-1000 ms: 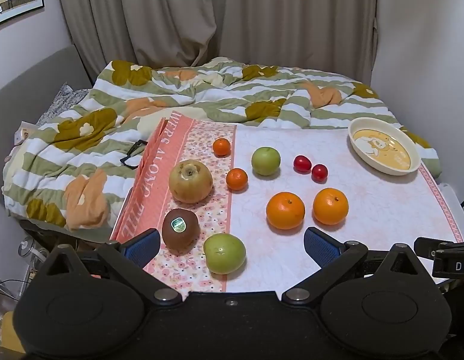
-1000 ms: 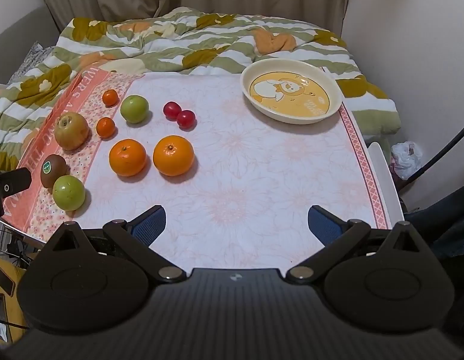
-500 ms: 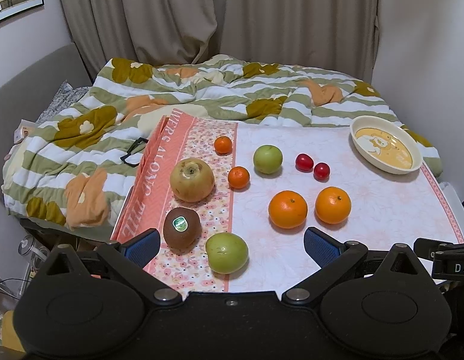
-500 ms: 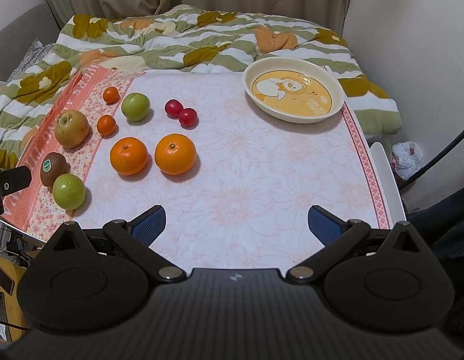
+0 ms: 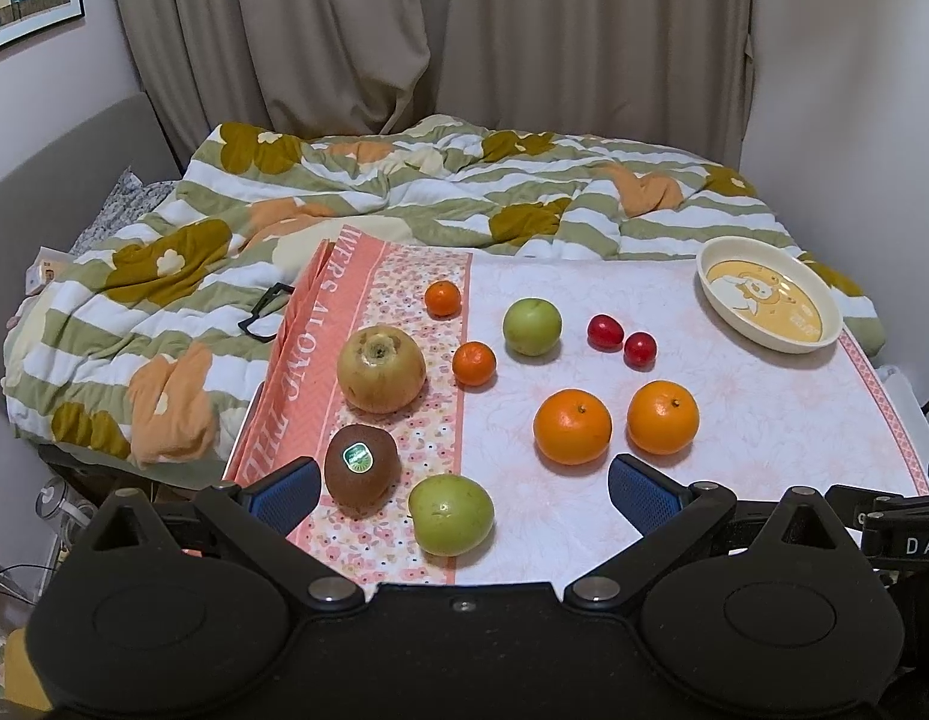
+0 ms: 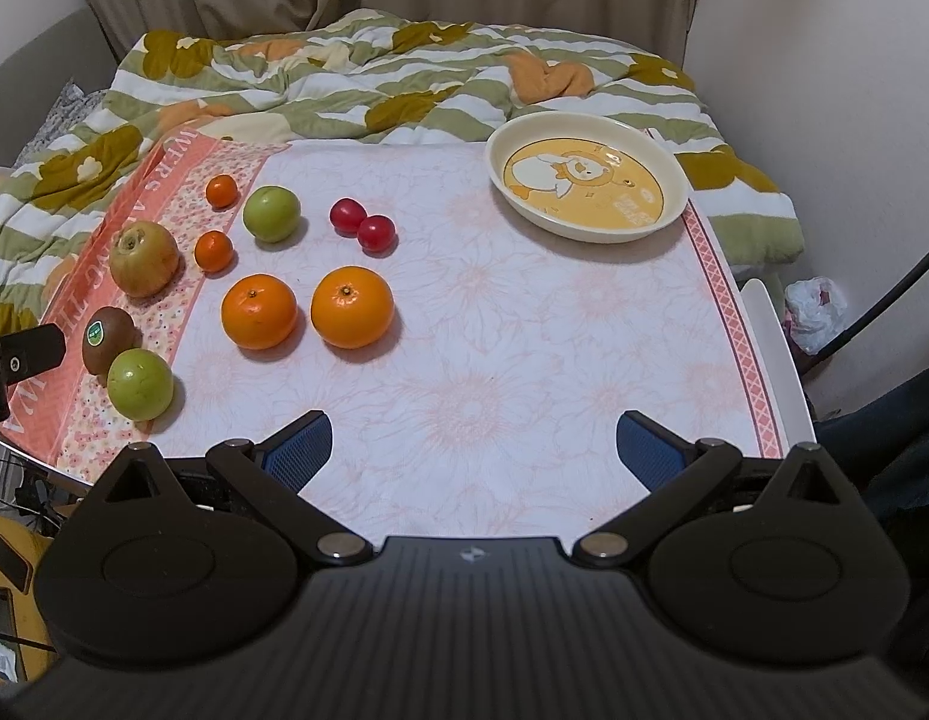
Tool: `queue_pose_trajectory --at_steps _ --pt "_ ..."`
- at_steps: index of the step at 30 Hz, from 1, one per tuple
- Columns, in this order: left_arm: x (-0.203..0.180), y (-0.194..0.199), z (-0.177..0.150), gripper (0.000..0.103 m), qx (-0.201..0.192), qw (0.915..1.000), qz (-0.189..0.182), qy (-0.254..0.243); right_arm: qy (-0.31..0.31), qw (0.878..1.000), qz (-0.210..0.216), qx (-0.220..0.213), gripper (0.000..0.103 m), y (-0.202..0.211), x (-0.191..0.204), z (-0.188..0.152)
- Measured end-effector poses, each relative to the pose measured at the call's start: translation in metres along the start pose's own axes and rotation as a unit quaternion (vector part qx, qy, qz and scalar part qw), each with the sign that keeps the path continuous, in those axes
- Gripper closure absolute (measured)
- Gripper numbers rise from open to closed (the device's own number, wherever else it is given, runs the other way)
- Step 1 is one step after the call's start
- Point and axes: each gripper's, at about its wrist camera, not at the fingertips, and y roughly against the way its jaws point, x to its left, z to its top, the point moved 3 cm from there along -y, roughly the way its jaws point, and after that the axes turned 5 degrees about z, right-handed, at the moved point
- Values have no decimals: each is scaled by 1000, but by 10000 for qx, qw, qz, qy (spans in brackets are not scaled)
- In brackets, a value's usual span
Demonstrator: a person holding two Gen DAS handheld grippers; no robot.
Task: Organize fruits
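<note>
Both tongs released, jaws spread wide, nothing between them.

Left tongs (image 5: 461,489): hover over the near left corner of the worktop (image 5: 764,420). Kiwi (image 5: 361,466) with a green sticker lies just inside the left pad; a green apple (image 5: 451,514) sits directly ahead, roughly centred in the gap and nearest of all the fruit. Further out ahead: yellow-brown pear-like fruit (image 5: 381,368), two small tangerines (image 5: 474,363) (image 5: 442,298), a second green apple (image 5: 532,326). Ahead-right: two large oranges (image 5: 572,426) (image 5: 663,417), side by side, and beyond them two small red fruits (image 5: 605,332) (image 5: 639,349), nearly touching.

Right tongs (image 6: 473,450): hover over bare cloth at the near edge. All fruit lies ahead-left of them; closest is the right-hand orange (image 6: 351,306). The cream dish (image 6: 586,181) with a cartoon print stands far ahead-right, empty, well apart from every fruit.

Judgement: nothing sorted yet. The dish looks the likely destination. Fruits are round, so no long axis matters; approach angle is free. The key relation is that the fruit cluster is on the left tongs' side and the dish on the right tongs' side. Left is nearer to the kiwi and the near apple; right is better placed for the oranges and for reaching the dish.
</note>
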Motion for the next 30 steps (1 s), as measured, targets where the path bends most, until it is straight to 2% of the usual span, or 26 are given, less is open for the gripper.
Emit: queue_pose_trajectory --at_steps 30 --pt "-1 1 0 0 36 10000 0 2 -70 10000 8 -3 0 6 2 -4"
